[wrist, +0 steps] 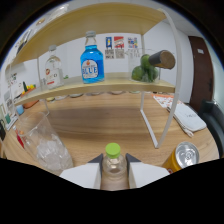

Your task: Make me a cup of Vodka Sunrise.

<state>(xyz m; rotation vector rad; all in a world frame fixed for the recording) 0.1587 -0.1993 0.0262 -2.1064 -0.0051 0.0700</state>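
Fingers (114, 167): two pale fingers seen at the base of the view, closed against the two sides of a small bottle; no gap is visible at either side.
Small bottle (113, 162): clear, capped in light green, held upright between the fingers; its lower body is hidden below them.
Glass (44, 142): clear tumbler loaded with ice, standing on the bench just ahead of the fingers and to their left.
Can (183, 156): yellow-sided, silver top with ring pull, on the bench just to the right of the fingers.
Bench (100, 125): wood-grain surface carrying glass, can and shelf rack.
Shelf rack (150, 110): white-framed, wooden boards, beyond the fingers; its lower shelf holds the bottles.
Blue bottle (92, 59): blue liquid, blue label, upright at mid-shelf.
Clear bottle (53, 70): upright, left of the blue bottle, apart from it.
Limes (145, 70): green cluster right of the blue bottle; a dark bottle (159, 60) lies tilted over them.
White case (187, 117): on the bench beyond the can.
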